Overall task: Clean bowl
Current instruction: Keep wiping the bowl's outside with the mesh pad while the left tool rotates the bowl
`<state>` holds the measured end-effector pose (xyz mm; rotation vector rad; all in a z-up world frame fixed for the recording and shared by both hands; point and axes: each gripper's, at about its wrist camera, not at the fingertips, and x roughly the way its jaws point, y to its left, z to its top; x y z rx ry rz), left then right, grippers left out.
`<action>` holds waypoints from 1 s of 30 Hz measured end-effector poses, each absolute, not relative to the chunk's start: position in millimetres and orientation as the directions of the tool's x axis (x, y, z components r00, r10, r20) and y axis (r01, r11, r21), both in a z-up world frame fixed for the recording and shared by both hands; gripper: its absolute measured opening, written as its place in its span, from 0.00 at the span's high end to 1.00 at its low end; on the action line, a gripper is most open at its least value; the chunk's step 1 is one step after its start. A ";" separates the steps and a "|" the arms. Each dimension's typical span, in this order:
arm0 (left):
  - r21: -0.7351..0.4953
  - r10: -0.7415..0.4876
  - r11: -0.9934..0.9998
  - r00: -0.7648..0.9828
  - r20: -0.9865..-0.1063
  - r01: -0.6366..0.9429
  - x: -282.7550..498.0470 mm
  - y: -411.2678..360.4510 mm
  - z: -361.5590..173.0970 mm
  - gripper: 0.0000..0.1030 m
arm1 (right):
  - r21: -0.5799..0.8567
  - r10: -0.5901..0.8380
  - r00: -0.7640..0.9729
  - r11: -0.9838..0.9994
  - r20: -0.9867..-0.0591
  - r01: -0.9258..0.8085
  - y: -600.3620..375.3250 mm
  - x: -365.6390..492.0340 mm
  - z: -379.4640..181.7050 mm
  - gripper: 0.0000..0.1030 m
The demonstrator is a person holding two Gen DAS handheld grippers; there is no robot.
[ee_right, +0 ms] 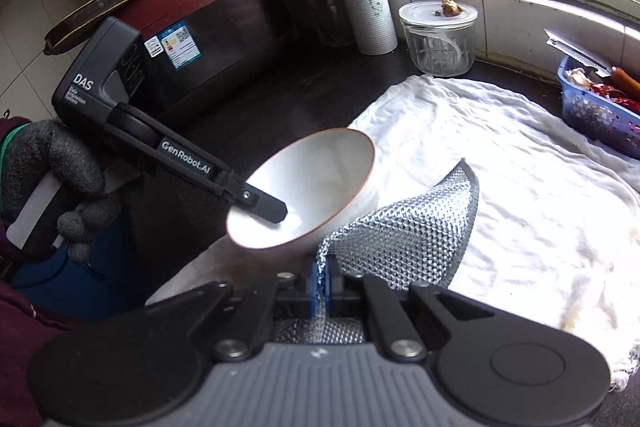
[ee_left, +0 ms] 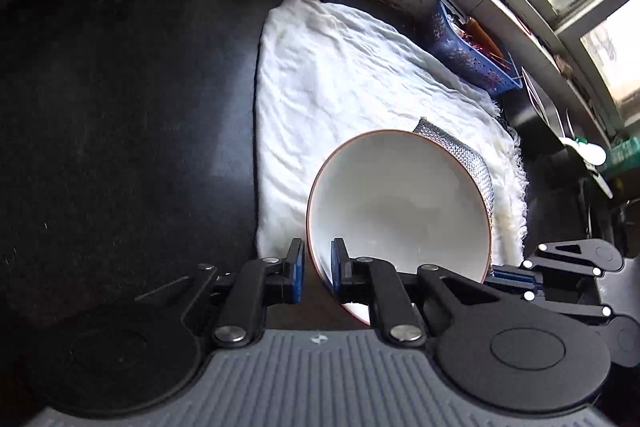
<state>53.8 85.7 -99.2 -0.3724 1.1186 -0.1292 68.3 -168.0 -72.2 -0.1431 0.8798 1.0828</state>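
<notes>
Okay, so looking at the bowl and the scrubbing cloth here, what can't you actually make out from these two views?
- Bowl outer underside: hidden in both views by its own wall.
- Left claw grip point on the rim: in the right wrist view only one finger shows, inside the bowl.
- Mesh cloth: left wrist view shows only a strip behind the bowl.
- Whether the cloth touches the bowl: unclear; they overlap in both views.
- Blue basket: cut off by the right wrist view's edge.

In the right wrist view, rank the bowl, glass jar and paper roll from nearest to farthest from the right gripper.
From the right gripper:
1. Bowl, just ahead, left of the mesh cloth.
2. Glass jar, far ahead, by the window ledge.
3. Paper roll, left of the jar, slightly farther.
</notes>
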 end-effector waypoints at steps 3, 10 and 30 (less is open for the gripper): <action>-0.292 -0.288 0.955 0.416 -0.863 0.054 67.0 82.3 -99.8 0.87 | 0.293 0.703 0.195 0.509 -0.684 -0.810 -170.5 71.4 -70.9 0.96; -0.409 -0.314 0.902 0.440 -0.841 -0.138 46.6 93.2 -99.9 0.95 | 0.284 0.694 0.213 0.527 -0.688 -0.801 -171.9 73.6 -67.6 0.96; -0.402 -0.263 0.882 0.449 -0.854 -0.247 41.3 89.3 -93.4 0.83 | 0.277 0.677 0.222 0.546 -0.701 -0.791 -177.6 64.8 -67.5 0.96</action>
